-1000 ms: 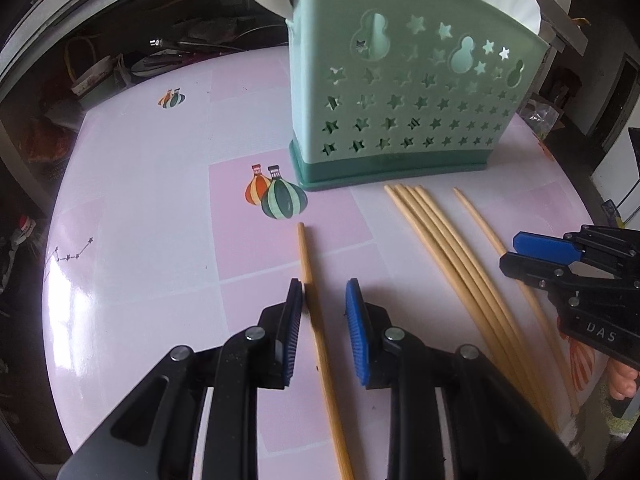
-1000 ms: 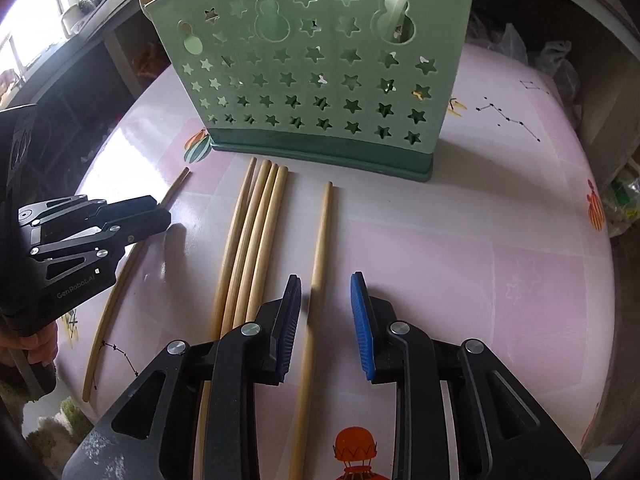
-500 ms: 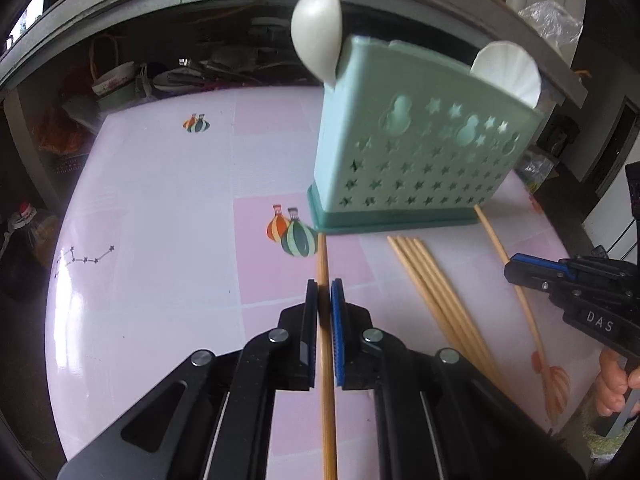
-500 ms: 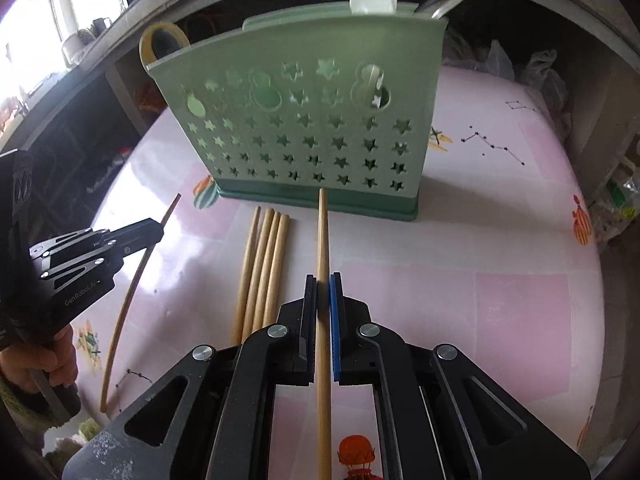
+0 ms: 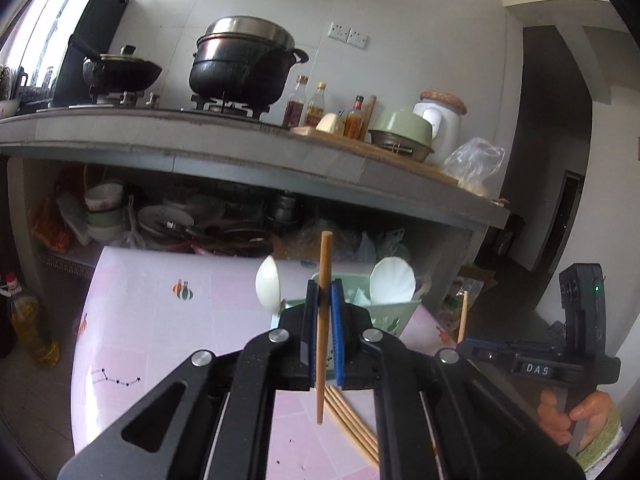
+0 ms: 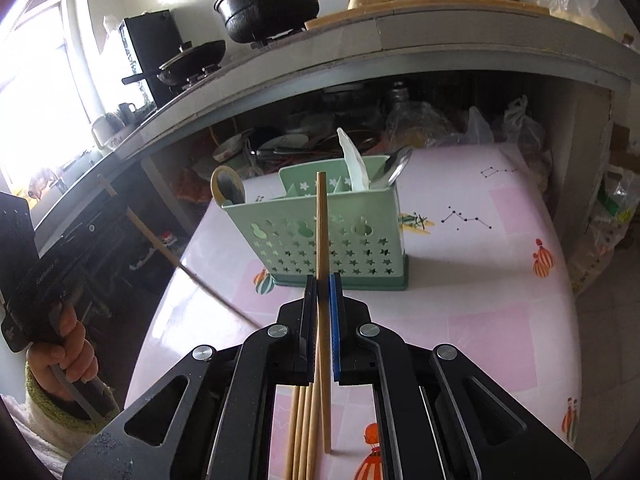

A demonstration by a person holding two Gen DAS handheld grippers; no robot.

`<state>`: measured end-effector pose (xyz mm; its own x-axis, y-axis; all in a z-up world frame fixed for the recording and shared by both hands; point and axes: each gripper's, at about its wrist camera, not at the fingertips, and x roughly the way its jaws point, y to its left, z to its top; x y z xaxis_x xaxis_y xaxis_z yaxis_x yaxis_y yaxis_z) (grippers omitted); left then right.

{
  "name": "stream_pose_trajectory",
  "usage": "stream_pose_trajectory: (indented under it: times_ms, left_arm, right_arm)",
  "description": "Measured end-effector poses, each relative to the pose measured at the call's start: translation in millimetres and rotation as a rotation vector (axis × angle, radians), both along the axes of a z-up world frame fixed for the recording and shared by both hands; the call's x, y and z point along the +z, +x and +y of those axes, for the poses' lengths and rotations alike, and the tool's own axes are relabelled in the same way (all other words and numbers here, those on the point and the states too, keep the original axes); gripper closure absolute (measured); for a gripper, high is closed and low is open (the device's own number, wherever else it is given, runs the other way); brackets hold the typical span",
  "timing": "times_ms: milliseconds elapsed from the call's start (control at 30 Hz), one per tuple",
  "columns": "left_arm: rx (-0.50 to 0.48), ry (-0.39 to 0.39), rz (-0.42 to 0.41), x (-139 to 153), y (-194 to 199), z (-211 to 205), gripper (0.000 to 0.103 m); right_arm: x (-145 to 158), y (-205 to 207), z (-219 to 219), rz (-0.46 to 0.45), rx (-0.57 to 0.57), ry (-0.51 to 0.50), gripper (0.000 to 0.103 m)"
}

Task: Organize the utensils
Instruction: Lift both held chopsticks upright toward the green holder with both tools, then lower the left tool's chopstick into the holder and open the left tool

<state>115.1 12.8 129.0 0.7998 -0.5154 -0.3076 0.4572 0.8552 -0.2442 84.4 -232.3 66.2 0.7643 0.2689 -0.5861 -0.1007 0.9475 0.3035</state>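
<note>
Chopsticks, plain pale wood, thin and round: six in all, counted across the two views. One chopstick (image 5: 322, 320) stands nearly upright at the centre of the left wrist view, pinched between the blue pads of the left claw (image 5: 322, 308), which is clamped tight on it. A second chopstick (image 6: 322, 264) rises through the middle of the right wrist view, gripped the same way by the right claw (image 6: 320, 300). Four loose chopsticks (image 6: 302, 428) lie side by side on the surface at the bottom of that view, just behind the claw.

Largest first: the pink surface (image 6: 500, 288) fills the lower half of the right wrist view, printed with hot-air balloons and star patterns. On it, at centre frame, stands one mint-green utensil holder (image 6: 340, 240) pierced with star and gourd cut-outs, split into compartments. It holds one white spoon (image 6: 352, 164), one metal spoon (image 6: 394, 168) and one yellow-rimmed spoon (image 6: 226, 186) at its left end.

Writing: "DAS" on the right claw's body at lower right of the left wrist view; "GenRobot.AI" on the left claw's body at left of the right wrist view
</note>
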Motion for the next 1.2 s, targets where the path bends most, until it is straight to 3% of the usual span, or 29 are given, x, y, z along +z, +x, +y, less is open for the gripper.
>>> stream_pose_trajectory:
  times_ms: [533,700,933,1200]
  left_arm:
    - [-0.035,-0.081,-0.140,86.5,33.8,-11.3,0.098]
    - [0.005,-0.048,-0.228,105.6,41.3,-21.3,0.098]
    - [0.059,0.015,-0.248,100.8,66.2,-35.2,0.098]
    - [0.077,0.042,-0.193,72.5,98.5,-42.8,0.098]
  right_arm:
    - [10.3,-6.0,-13.1,-0.068,-0.006,0.023,0.099]
    - [11.6,-5.7,-15.9,-0.081,0.000,0.038,0.099]
    - [11.5,-3.9,-18.4,-0.087,0.007,0.051,0.099]
    - [5.3,1.3,-21.3,-0.068,0.008,0.062,0.099]
